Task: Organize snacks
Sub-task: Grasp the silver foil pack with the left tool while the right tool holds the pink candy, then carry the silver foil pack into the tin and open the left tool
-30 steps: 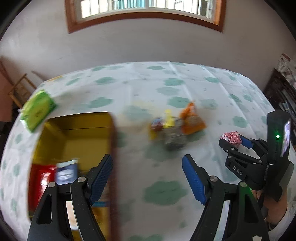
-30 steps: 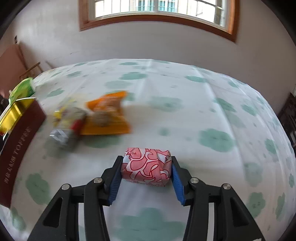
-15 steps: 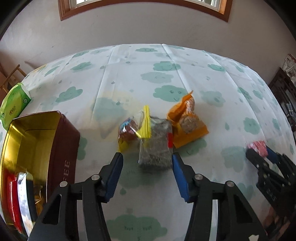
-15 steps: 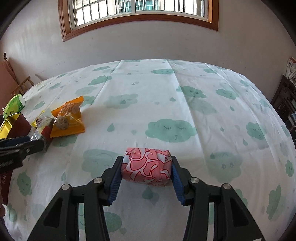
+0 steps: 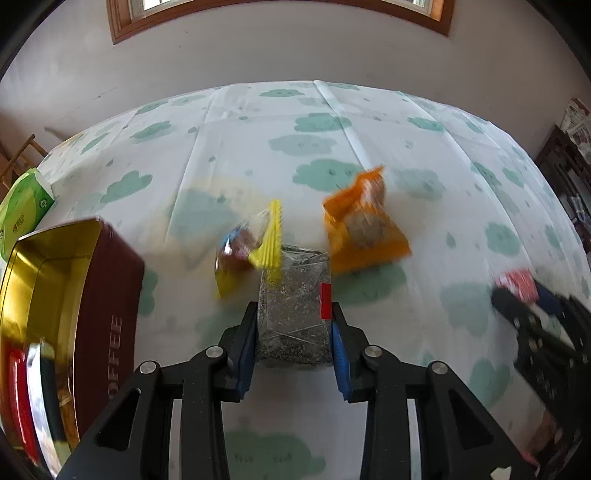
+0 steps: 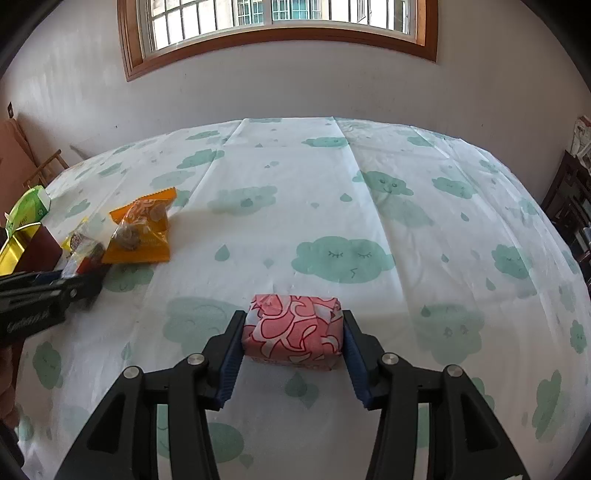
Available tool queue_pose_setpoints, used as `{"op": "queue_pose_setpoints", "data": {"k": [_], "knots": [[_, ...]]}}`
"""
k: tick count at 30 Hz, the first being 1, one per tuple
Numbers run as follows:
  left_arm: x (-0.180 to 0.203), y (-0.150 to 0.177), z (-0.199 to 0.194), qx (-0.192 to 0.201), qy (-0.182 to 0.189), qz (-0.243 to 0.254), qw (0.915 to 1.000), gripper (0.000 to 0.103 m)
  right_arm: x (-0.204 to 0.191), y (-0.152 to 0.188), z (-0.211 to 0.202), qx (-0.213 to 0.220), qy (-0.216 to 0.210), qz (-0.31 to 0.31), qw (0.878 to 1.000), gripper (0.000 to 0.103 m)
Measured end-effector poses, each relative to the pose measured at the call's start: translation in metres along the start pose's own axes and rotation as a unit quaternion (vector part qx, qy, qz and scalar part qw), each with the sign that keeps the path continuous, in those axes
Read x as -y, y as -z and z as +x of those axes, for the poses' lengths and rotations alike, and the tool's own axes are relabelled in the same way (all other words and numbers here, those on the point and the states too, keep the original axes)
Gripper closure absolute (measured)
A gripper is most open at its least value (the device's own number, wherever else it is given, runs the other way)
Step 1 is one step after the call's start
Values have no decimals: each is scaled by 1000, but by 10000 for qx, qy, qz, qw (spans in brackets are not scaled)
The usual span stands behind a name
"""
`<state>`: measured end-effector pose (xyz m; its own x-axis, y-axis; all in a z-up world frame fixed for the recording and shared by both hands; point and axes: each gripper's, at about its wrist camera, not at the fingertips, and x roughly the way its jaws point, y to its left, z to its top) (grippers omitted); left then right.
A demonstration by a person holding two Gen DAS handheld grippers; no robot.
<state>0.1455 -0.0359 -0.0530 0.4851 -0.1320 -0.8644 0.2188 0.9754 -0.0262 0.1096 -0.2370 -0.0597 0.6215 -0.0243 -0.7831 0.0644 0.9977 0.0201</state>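
The left hand-held gripper [image 5: 293,332], whose jaws have just been closing, is clamped on a clear plastic packet of dark speckled snack [image 5: 294,306] lying on the cloud-printed surface [image 5: 258,155], right of the open maroon tin box [image 5: 92,295]. Beyond the packet lie a yellow-edged sweet bag [image 5: 247,251] and an orange crinkled snack packet [image 5: 364,229]. Further right of the tin, the right hand-held gripper [image 6: 291,336] grips a pink patterned wrapped block [image 6: 291,332].

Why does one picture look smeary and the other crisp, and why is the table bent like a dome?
Left wrist view: motion blur smears the orange packet, the yellow-edged packet and the right gripper at the edge, while the clear speckled packet between its fingers is sharper. Right wrist view: crisp, with daylight from the window. In both, the fisheye lens curves the tablecloth and darkens the corners.
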Motion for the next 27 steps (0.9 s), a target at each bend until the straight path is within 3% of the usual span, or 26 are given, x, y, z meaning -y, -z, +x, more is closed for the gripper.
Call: {"op": "queue_pose_setpoints", "data": {"k": [12,27], "knots": [[5,40,-27,-98,79,142,9998,71,-5,1,0,-15,100,-83,9999,52],[-3,51,-67,74,184,43,9998,71,-4,1,0,-13,102,-83,9999,52]]}}
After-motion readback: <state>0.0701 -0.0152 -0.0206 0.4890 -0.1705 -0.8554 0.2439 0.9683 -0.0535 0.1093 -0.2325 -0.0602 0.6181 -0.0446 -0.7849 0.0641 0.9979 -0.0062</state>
